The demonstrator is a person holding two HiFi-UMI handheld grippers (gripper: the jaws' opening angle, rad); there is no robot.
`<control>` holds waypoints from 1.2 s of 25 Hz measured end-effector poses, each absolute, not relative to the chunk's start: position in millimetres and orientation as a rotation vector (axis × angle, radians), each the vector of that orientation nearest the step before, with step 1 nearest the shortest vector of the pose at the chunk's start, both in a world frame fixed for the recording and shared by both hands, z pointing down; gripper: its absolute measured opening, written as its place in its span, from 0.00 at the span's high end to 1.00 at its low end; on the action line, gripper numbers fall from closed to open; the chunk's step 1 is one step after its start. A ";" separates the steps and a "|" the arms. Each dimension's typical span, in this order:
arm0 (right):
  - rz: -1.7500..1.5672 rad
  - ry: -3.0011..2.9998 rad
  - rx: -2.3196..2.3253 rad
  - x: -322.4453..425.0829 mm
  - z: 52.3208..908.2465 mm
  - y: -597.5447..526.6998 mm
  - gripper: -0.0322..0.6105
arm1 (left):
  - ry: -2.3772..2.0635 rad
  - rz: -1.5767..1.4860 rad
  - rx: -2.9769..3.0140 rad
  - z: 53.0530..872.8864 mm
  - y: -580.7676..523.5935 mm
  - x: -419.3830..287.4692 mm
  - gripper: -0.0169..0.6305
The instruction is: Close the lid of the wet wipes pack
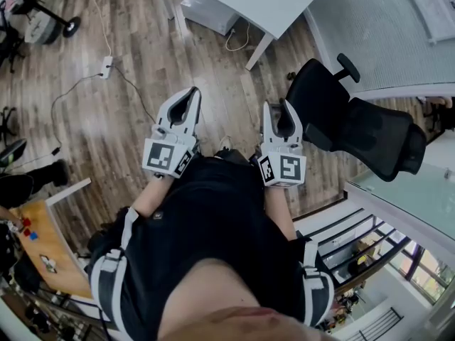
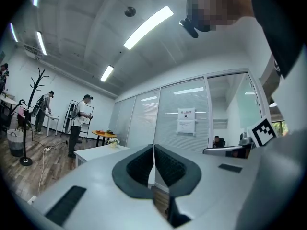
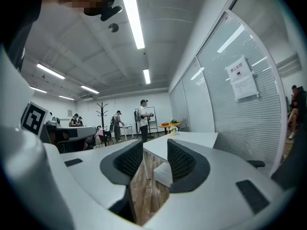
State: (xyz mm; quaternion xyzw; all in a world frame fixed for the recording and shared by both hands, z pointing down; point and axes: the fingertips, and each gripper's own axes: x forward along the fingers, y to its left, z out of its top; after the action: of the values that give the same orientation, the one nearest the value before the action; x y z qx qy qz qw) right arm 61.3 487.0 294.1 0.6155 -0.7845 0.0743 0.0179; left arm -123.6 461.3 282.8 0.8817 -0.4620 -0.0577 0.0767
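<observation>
My left hand-held gripper (image 1: 190,94) hangs level in front of my body, on my side of the white counter (image 1: 284,6) and well short of it. Its jaws are closed on nothing: in the left gripper view the dark pads (image 2: 139,166) meet in a thin line with only the room behind them.

To its right, equally short of the counter, my right hand-held gripper (image 1: 281,106) points almost level. Its jaws stand apart and empty. Through the gap I see the wooden floor (image 3: 144,186) and the counter's near end. A black office chair (image 1: 362,130) stands to the right, near the counter's corner.

The wet wipes pack appears in none of the views, neither on the visible part of the counter nor on the floor below me. I judge that closing the lid has not begun and I am at the stage of getting to the pack.

The next move calls for finding the pack and bringing both grippers over it. The open right gripper could probably steady the pack. The closed left one could push the lid down until it seats.
</observation>
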 end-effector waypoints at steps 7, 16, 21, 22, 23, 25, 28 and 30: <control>0.283 -2.470 1.851 106.2 311.2 466.9 0.69 | -1.428 -0.145 2.609 296.0 444.3 -79.9 0.94; 0.310 -2.535 1.779 132.5 316.6 401.1 0.69 | -1.493 -0.125 2.572 298.1 395.8 -60.6 0.94; 0.320 -2.530 1.767 134.6 328.6 328.1 0.69 | -1.474 -0.128 2.578 312.0 324.9 -57.6 0.94; 0.319 -2.525 1.767 133.4 330.6 309.6 0.69 | -1.468 -0.131 2.582 313.8 305.9 -58.0 0.94; 0.319 -2.520 1.767 132.1 332.6 289.2 0.69 | -1.462 -0.135 2.587 314.9 285.2 -58.3 0.94; 0.330 -2.511 1.771 129.5 335.9 244.5 0.69 | -1.446 -0.136 2.594 316.5 240.0 -58.4 0.94; 0.355 -2.505 1.793 122.2 334.2 177.6 0.69 | -1.405 -0.137 2.614 315.9 169.5 -61.5 0.94; 0.360 -2.507 1.805 115.0 328.5 138.3 0.69 | -1.382 -0.132 2.632 312.5 126.7 -67.3 0.94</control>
State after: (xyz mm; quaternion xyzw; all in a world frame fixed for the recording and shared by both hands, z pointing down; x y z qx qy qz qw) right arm 115.0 138.3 328.5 0.5804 -0.8059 0.1156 0.0156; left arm -67.3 126.7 312.5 0.8815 -0.4628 -0.0444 0.0828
